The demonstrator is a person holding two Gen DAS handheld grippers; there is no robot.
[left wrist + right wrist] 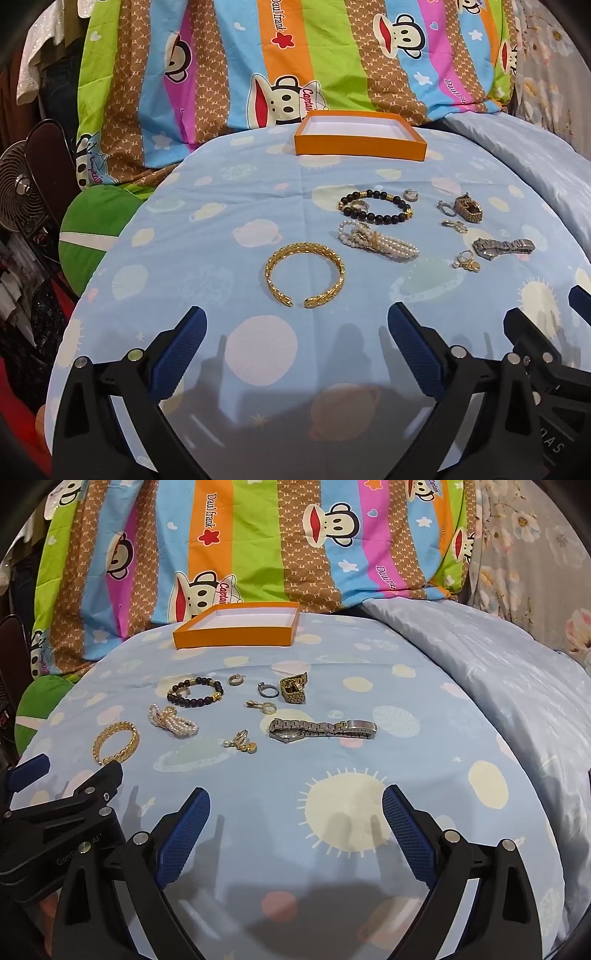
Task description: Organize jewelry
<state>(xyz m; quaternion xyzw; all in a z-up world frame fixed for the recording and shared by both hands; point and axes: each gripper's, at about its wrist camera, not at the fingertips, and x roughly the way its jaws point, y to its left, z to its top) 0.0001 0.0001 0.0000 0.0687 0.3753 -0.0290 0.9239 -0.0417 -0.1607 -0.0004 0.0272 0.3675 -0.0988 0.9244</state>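
While both grippers are hovering low over the sheet side by side, the left gripper and right gripper are holding their jaws wide apart, gripping nothing. "Paul frank" and "Captain" are showing on the striped blanket behind. Just ahead of the left jaws the bangle is lying, with beads, pearls, watch and earrings farther off, all lying outside the orange box.
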